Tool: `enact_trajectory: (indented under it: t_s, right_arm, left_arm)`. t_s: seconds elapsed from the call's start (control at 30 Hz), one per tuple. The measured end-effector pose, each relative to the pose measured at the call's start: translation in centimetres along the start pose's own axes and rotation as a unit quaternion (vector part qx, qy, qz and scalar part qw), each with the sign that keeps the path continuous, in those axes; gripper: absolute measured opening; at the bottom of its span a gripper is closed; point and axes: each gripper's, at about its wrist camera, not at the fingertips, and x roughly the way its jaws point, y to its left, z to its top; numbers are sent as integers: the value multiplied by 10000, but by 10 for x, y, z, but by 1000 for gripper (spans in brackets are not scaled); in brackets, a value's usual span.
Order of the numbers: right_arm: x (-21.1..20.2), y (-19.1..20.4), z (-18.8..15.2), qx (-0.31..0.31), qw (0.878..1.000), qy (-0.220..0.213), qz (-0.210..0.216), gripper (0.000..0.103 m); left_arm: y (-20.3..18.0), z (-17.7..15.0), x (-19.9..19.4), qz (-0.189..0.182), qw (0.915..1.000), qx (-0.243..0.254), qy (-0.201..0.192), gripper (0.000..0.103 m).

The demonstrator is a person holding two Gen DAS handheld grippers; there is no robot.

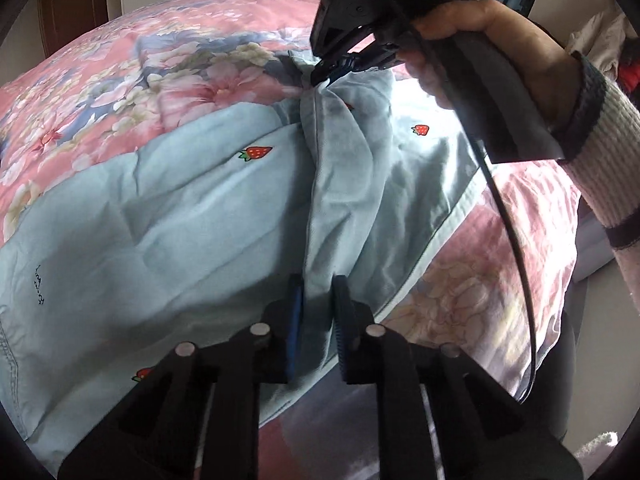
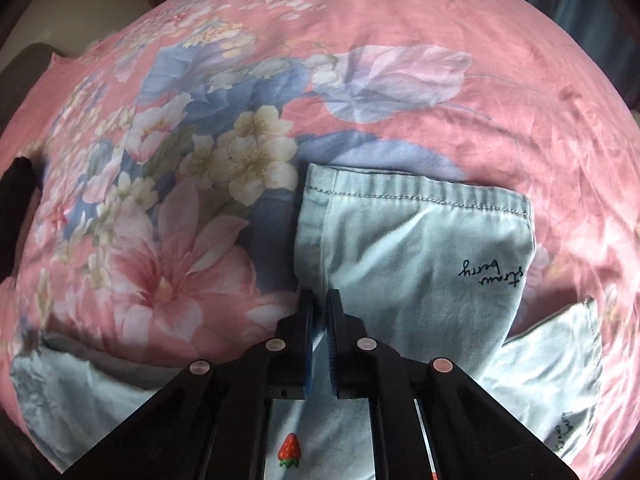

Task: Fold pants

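Pants (image 1: 180,216) pinched by both claws, hems (image 2: 416,196) right-view only

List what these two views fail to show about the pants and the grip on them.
- Left wrist view: the left hand-held gripper covers its pinch point on the pants.
- Left wrist view: the waistband is cut off by the frame edge.
- Right wrist view: the right hand-held gripper hides the cloth under it.

Pants (image 2: 420,256) on bedspread (image 2: 360,92)
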Motion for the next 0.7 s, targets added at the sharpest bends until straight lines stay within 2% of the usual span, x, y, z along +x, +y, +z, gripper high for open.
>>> enact_trajectory:
  t_s: [0.1,0.17,0.27,0.33,0.4,0.5,0.57,0.63,0.7]
  right_arm:
    - [-39,-29,-16,325,9965,-573,524,4]
    - [-78,-59,-35,592,9874,-1021,1056,4]
    - [-128,-103,-71,951,9730,-1556,1415,4]
    - [-141,-130,-97,1291,9655,-1644,1553,4]
    - [-131,-151,-124,1515,9634,-1553,1573,4]
    - [-94,-173,-154,1896,9604,-1156,1684,6]
    - [-76,-193,-173,2378,9481,-989,1863,12]
    - [-69,-206,-183,2692,9304,-1112,2225,13]
    - [-74,-211,-184,2803,9173,-1338,2493,23]
  left_arm:
    - [0,-2,-8,19,9999,35,-162,12]
    - [-3,-1,-15,7,9996,107,-263,12]
    - [-10,0,-21,56,9988,266,-401,12]
    - [-15,1,-22,148,9984,368,-394,12]
    - [-18,0,-19,210,9985,411,-302,12]
    - [-21,-3,-10,373,9979,509,-129,12]
    - [-22,-4,-5,514,9970,574,-57,15]
    - [-22,-5,-2,641,9961,610,-19,16]
    - [-21,-4,0,673,9961,574,22,16]
